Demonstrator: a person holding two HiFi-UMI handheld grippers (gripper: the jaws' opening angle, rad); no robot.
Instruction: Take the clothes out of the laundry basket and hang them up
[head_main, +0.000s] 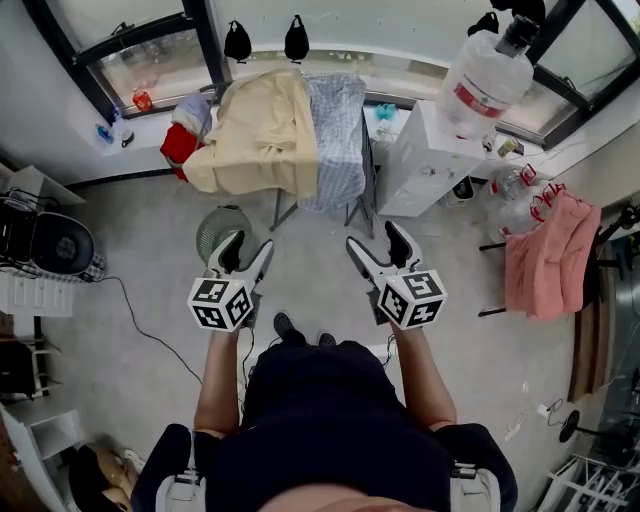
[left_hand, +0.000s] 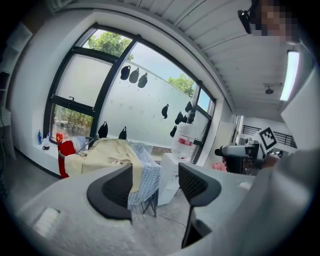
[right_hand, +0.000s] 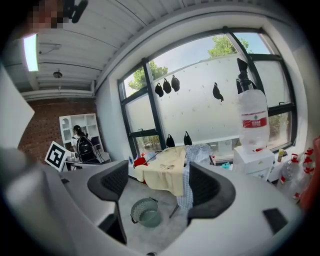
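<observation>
Grey floor below the window carries the round laundry basket (head_main: 205, 235), just beyond the left hand-held gripper (head_main: 250, 245) and well left of the right hand-held gripper (head_main: 374, 238), so the left one is nearer. Both stand wide open with nothing between their jaws. The basket looks empty in the right gripper view; a yellow cloth (head_main: 262, 130) and a checked cloth (head_main: 335, 140) drape the drying rack (head_main: 369, 190) farther off.

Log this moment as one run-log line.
left gripper: open, empty | right gripper: open, empty | laundry basket: on floor, looks empty | yellow garment, checked garment: draped side by side
</observation>
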